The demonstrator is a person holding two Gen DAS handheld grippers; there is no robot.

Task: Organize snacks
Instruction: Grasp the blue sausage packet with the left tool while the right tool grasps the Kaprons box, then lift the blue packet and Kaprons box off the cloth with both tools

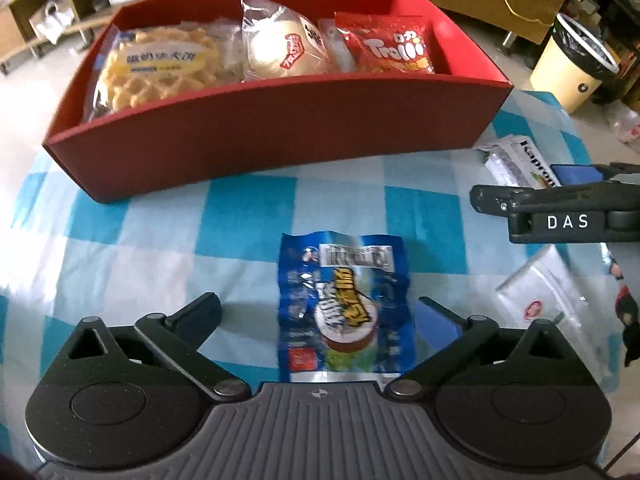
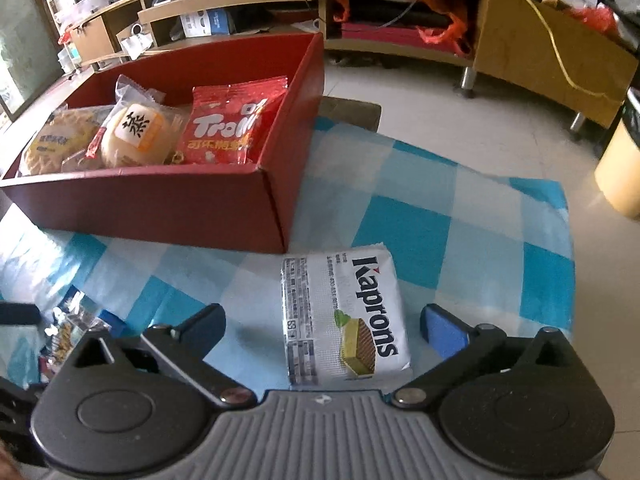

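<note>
A red box on the checked cloth holds a waffle pack, a bun pack and a red Trolli bag; the box also shows in the right wrist view. My left gripper is open, its fingers on either side of a blue snack packet lying flat on the cloth. My right gripper is open around a white Kaprons wafer pack. The right gripper also shows in the left wrist view, over the Kaprons pack.
A white pouch with a red logo lies right of the blue packet. A cream bin stands on the floor past the table's right edge. Wooden shelving lines the back of the room.
</note>
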